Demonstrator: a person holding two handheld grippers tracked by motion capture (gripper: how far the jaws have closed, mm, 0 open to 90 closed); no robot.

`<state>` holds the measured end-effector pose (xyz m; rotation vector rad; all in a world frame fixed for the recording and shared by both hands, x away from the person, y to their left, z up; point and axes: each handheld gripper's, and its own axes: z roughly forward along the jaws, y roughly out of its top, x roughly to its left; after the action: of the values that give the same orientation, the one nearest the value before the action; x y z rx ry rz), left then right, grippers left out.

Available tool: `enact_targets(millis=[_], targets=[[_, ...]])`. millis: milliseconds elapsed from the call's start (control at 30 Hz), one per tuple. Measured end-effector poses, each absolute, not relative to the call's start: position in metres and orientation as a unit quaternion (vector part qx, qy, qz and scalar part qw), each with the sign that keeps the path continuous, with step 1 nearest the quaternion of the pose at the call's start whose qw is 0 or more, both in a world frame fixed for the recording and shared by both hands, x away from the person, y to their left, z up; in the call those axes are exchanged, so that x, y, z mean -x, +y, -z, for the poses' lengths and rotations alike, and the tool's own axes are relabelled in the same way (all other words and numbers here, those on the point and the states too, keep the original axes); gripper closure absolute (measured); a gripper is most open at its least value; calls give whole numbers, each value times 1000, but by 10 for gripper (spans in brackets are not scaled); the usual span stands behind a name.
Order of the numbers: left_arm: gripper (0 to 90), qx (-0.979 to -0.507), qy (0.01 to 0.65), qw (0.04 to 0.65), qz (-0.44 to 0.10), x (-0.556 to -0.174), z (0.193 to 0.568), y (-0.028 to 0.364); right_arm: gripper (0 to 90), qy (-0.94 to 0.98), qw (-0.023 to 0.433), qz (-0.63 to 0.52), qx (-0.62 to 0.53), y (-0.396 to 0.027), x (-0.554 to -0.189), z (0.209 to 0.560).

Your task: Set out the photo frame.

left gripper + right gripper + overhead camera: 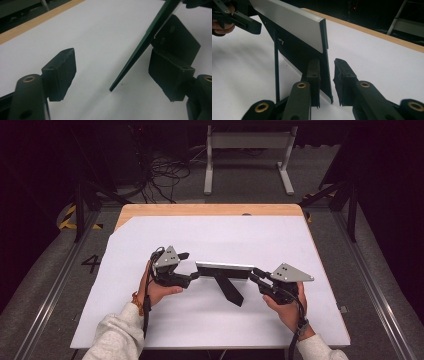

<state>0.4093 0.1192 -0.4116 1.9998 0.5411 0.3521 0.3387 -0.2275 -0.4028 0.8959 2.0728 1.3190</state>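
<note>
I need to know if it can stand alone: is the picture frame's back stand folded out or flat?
Folded out: the black stand angles away from the frame down to the white sheet.

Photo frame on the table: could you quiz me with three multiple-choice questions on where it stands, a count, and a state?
1. The photo frame stands on: A the bare floor; B a white sheet; C a chair.
2. Grippers at the frame: A one; B two; C three.
3. The left gripper has its jaws: A wide apart; B shut tight; C gripping a cable.
Answers: B, its prop rests on the white sheet; B, the left gripper and the right gripper flank its ends; A, both pads stand clear of the frame's edge between them.
</note>
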Motion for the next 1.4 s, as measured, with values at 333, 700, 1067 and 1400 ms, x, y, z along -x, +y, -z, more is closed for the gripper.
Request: enact_targets(millis=[333,700,1067,1400], targets=[[293,-818,207,523,-121,-413,411,112,747,764,264,-486,-332,-233,-337,400],[466,-827,189,518,-113,-406,408,107,728,761,280,-476,-341,-238,-334,401],[561,-836,179,506,-109,-404,411,100,740,755,276,-487,-342,-235,-339,401],[592,-836,183,501,-128,-402,407,111,747,759,272,-480,-346,-235,-342,405]])
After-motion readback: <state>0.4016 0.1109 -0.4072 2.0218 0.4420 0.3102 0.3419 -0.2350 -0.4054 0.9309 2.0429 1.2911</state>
